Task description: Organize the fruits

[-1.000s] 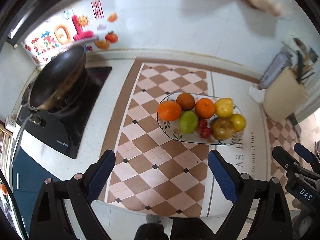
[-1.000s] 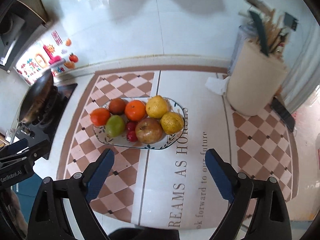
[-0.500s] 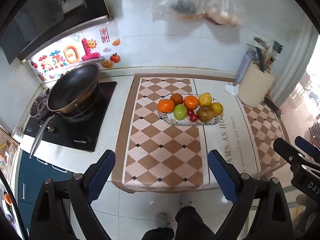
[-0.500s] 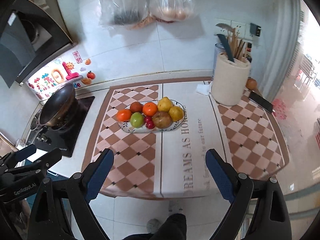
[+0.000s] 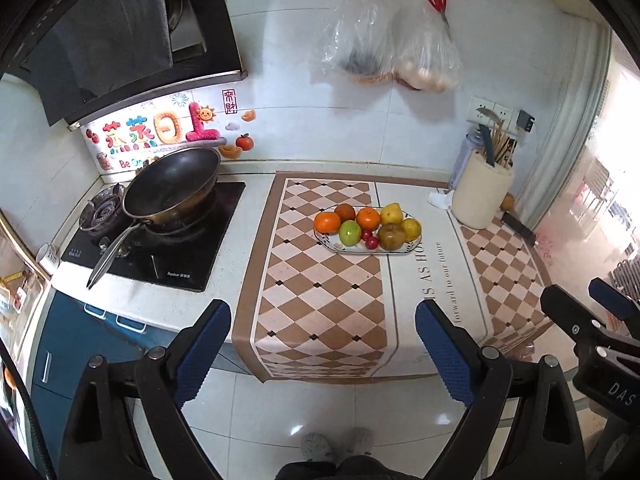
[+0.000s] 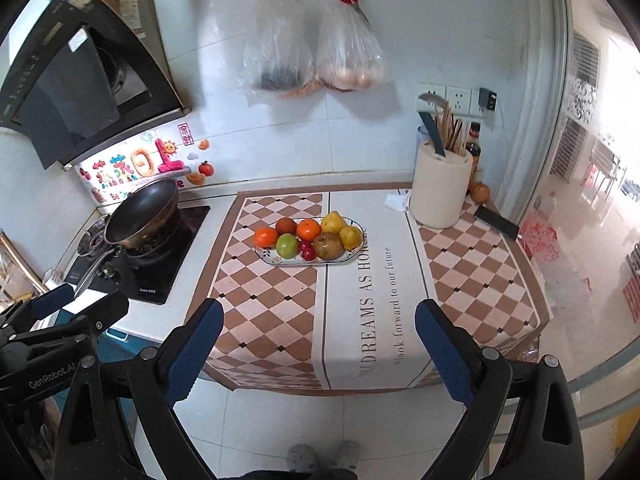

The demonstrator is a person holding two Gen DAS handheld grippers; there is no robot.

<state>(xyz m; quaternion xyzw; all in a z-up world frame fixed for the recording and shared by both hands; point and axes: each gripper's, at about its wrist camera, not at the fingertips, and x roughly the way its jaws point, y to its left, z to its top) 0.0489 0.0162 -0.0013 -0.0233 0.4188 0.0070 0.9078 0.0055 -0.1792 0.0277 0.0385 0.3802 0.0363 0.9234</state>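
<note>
Left wrist view: my left gripper point(image 5: 323, 344) and right gripper point(image 6: 316, 342) jaws apart, empty, well short of fruit plate point(image 5: 332, 245) on worktop point(image 5: 256, 216).

Right gripper point(image 6: 316, 354) fingers spread, empty, well short of fruit plate point(image 6: 356, 251) on counter.

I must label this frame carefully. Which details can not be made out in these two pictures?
- Left plastic bag, both views: dark contents blurred by crinkled film; no name possible.
- Fruit plate, both views: far rim hidden behind the fruit; the small red fruits are too small to name.
- Utensil holder, both views: tool handles overlap and cannot be counted.
- Left view: the right tongs are cut off by the edge.
</note>
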